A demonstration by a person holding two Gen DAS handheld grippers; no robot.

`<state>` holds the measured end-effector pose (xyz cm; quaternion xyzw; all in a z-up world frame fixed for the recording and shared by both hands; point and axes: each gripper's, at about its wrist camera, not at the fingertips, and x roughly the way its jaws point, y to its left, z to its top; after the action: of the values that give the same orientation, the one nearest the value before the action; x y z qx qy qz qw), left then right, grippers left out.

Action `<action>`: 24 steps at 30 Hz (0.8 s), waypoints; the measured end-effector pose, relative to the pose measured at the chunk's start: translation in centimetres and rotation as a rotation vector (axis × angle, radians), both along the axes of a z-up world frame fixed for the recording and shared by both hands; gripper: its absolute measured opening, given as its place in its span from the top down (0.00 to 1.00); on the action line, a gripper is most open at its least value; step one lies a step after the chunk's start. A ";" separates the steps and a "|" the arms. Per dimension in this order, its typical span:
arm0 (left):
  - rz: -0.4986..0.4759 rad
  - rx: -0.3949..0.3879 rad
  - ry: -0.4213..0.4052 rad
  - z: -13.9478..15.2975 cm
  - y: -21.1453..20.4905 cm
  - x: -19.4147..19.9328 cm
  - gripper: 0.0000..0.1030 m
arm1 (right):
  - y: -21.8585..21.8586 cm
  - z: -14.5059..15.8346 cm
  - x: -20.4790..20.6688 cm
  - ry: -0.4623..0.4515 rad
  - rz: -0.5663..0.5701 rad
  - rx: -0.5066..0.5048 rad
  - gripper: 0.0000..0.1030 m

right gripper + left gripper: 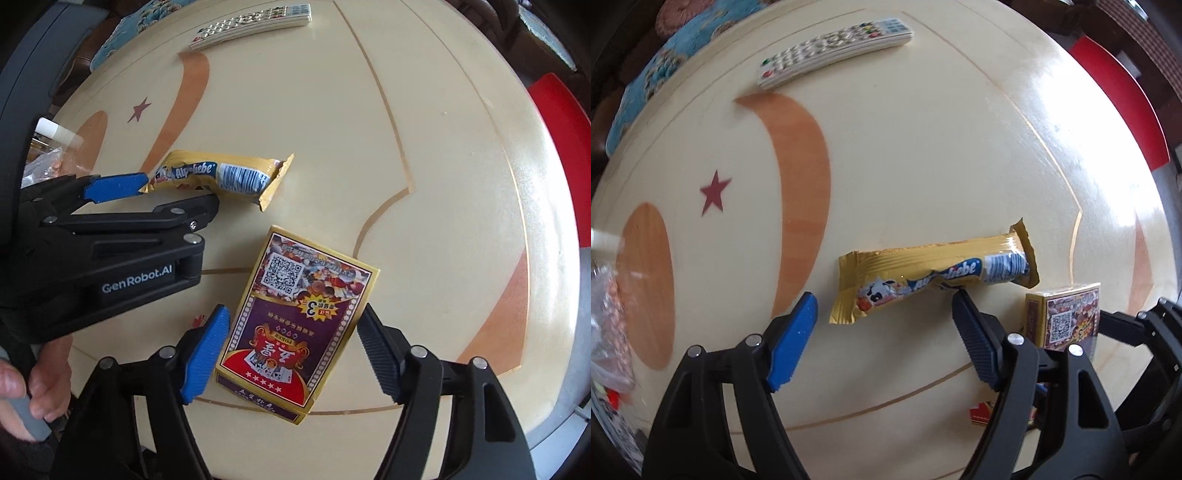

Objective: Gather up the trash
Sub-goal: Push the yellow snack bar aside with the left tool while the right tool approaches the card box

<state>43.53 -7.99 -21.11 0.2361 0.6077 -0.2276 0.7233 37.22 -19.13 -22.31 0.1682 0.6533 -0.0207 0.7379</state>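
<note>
While spread wide on the cream desk point(923, 166), left claw point(884, 301) straddles gold Alpenliebe wrapper point(934, 273), crinkled, cow-printed, lying flat. From right wrist: right claw point(293, 314) gapes around playing-card box point(295, 325); wrapper's torn end curls up.

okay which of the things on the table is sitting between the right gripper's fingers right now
The playing-card box, gold-edged with a QR code. It lies between the open right gripper; the gold candy wrapper sits by the left gripper.
</note>
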 end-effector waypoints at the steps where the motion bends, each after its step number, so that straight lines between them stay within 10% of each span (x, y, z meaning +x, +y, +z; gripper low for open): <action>1: -0.008 0.009 -0.007 0.0 -0.1 0.0 0.24 | -0.1 0.0 0.1 0.000 0.005 0.004 0.33; 9: -0.032 0.002 0.018 -0.3 -1.8 2.6 0.12 | -2.2 -0.4 0.7 0.000 0.003 0.109 0.33; 24: 0.236 -0.173 0.184 1.2 -1.8 7.1 0.11 | -4.7 -0.8 0.7 -0.040 0.030 0.193 0.33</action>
<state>50.61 -9.80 -19.88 0.0780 0.6728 -0.2131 0.7042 37.88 -23.79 -23.07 0.2289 0.6398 0.0566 0.7315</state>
